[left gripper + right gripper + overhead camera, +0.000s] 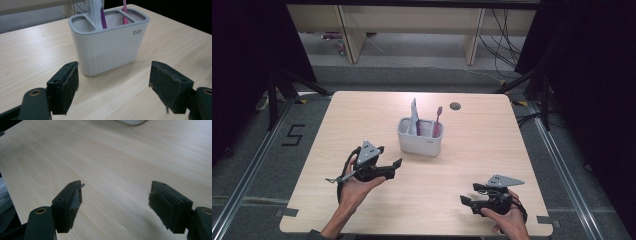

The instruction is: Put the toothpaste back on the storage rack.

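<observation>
Faintly, "bdo"-like logo on white holder front, rt side

My left gripper and right gripper are black, each topped by a grey three-cornered plate, with black cables looping behind. Brass-ringed screw holes sit below the worn, frayed jaw pads.

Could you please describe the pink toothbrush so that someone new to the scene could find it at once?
On the light wooden table, look for the white holder near its middle. The pink toothbrush stands upright in the holder's right-hand compartment in the high view. Unlike the white toothpaste tube beside it, it is thin and pink.
</observation>
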A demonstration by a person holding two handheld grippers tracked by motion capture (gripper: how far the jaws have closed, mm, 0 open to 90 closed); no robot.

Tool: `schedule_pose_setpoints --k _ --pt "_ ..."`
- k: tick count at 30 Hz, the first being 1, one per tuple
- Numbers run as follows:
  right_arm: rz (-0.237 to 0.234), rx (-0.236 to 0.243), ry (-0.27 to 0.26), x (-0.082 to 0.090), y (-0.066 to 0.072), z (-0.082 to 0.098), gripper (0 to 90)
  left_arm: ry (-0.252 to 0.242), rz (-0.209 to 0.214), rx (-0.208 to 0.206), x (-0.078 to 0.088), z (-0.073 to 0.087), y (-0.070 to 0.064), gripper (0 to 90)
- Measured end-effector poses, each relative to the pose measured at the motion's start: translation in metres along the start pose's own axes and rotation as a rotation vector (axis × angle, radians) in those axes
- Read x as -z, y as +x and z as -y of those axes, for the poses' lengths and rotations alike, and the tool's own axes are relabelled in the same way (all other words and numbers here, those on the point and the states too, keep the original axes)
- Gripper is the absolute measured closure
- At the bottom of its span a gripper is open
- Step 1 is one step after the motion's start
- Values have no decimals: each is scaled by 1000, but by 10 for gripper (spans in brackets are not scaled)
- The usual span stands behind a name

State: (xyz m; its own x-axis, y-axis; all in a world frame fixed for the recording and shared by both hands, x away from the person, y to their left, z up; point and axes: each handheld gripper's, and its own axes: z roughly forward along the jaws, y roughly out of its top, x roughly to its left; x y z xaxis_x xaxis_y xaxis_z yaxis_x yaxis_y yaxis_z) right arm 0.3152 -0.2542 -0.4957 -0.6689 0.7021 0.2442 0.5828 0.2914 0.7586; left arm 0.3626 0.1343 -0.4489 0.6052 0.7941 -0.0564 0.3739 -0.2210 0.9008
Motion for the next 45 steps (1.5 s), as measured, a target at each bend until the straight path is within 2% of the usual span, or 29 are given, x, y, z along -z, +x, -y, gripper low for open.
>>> schedule_pose_setpoints --k 5,6,7,8,12,17,29,33,37,40,41,43,45 --pt "6 8 -8 -4 0 0 271 10 6 -4 -1 10 0 224" --pt "-15 -3 -8 -3 0 0 271 7 12 -3 -1 12 0 223" --pt "-17 -5 -6 -3 0 0 271 8 15 -6 -1 13 -1 222" --pt "5 -1 -6 -2 1 0 271 11 15 -6 0 15 -2 221" --pt "-9 -1 -6 -3 1 0 271 20 20 -22 2 22 -5 215" --pt "23 15 -4 -1 1 0 271 35 30 -34 4 32 -5 207" --pt "18 15 -4 -2 2 1 271 40 59 -43 13 43 -9 192" --pt "-16 0 -10 -4 3 0 270 52 65 -49 16 48 -12 190" --pt "-1 5 -7 -3 3 0 270 62 75 -54 19 53 -13 186" --pt "-24 1 6 -3 2 0 268 74 69 -52 22 57 -14 186" --pt "-4 13 0 -2 2 0 268 78 72 -61 24 58 -13 186" --pt "1 14 0 -2 2 0 267 80 78 -60 26 61 -13 186" --pt "-14 0 -7 -4 3 1 267 79 76 -54 27 63 -14 186"
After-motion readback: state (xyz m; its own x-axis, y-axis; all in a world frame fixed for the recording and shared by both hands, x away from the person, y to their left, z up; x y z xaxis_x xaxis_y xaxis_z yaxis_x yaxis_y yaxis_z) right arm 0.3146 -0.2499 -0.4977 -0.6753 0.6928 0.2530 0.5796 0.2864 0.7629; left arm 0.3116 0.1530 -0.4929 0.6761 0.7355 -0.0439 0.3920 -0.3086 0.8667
